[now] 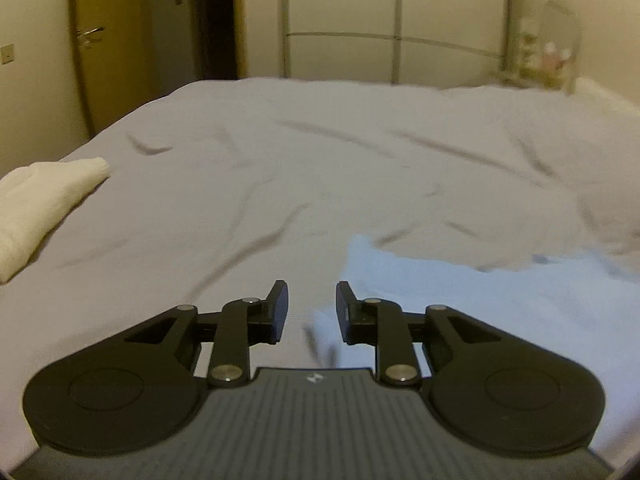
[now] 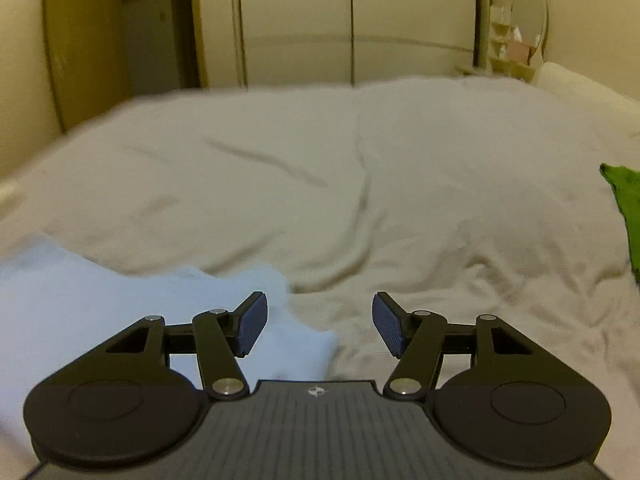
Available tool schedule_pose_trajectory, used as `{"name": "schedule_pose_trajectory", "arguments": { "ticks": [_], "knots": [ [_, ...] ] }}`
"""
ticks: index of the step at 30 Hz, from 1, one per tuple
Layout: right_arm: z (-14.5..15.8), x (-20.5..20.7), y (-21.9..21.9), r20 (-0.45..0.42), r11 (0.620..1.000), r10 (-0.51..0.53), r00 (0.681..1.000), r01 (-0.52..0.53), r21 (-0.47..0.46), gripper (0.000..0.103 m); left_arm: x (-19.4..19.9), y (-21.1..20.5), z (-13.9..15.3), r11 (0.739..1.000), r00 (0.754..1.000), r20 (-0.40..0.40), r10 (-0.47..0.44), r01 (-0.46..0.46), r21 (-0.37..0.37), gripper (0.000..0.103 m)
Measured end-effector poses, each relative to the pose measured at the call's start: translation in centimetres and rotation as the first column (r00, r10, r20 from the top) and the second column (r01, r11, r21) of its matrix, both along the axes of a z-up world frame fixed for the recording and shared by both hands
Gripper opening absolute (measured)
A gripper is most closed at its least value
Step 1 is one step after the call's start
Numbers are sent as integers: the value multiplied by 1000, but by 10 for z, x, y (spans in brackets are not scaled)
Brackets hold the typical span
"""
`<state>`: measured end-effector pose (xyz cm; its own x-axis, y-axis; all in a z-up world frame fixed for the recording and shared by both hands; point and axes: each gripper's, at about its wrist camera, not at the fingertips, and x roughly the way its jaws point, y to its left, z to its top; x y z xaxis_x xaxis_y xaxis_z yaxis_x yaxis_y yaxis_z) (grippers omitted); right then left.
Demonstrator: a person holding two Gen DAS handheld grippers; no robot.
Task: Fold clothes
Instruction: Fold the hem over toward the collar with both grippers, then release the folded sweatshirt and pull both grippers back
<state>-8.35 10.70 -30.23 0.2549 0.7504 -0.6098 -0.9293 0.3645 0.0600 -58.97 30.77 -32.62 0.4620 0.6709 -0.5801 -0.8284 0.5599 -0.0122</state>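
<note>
Cream terry-like cloth, thick and apparently folded into a wedge, lies toward the bed's left edge, well apart from your tools. Next comes your left tool, jaws parted to a narrow gap and gripping nothing, hovering over the near edge of the bed just where the pale blue garment begins. That garment, the piece nearest both tools, spreads across the near middle of the bed between them; its outline is uneven and blurred, so you cannot tell whether it lies flat, half folded or finished. It looks like a soft, light knit that will drape and sag, likely clinging a little to the rumpled sheet, so take it by a hem or corner rather than mid-panel. Your right tool stands wide and empty, ribbed blue pads showing, its left finger over the garment's rounded right-hand end. A bright green cloth sits at the bed's right edge.
</note>
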Motion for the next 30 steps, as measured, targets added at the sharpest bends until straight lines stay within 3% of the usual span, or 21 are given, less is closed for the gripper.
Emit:
{"name": "schedule_pose_trajectory", "arguments": {
  "ticks": [4, 6, 8, 11, 13, 15, 18, 24, 26, 30],
  "knots": [
    [-4, -51, -40, -14, 997, 71, 997, -70, 39, 59, -2, -65, -11, 994, 994, 27, -106, 106, -20, 17],
    [-9, -70, -57, -26, 995, 91, 996, -89, 51, 56, 0, -76, -28, 994, 995, 9, -101, 102, -51, 18],
    [-23, -64, -62, -59, 998, 52, 997, -50, 38, 50, -5, -69, -51, 994, 999, -27, -31, 28, -104, 18],
    [-45, -55, -70, -106, 1000, -6, 994, 7, 16, 54, -19, -57, -70, 988, 996, -48, 81, -86, -131, 17],
    [-60, -49, -76, -137, 999, -45, 990, 45, 0, 54, -28, -52, -66, 981, 993, -18, 113, -114, -155, 14],
    [-70, -43, -81, -170, 996, -86, 982, 85, -13, 56, -29, -55, -56, 983, 991, -34, 130, -133, -128, 13],
    [-56, -37, -91, -219, 989, -146, 965, 148, -7, 57, -26, -65, -40, 986, 993, -15, 116, -117, -123, 13],
    [-20, -73, -90, -145, 992, -90, 985, 102, 79, 56, 19, -97, -31, 997, 998, -59, 12, -17, -81, 15],
    [-26, -77, -80, -139, 995, -80, 987, 86, 40, 56, 31, -95, -48, 990, 992, -122, 20, -37, -136, 18],
    [-56, -68, -74, -171, 985, -165, 971, 153, -84, 58, 46, -105, -54, 989, 978, -199, 64, -89, -121, 21]
  ]
}}
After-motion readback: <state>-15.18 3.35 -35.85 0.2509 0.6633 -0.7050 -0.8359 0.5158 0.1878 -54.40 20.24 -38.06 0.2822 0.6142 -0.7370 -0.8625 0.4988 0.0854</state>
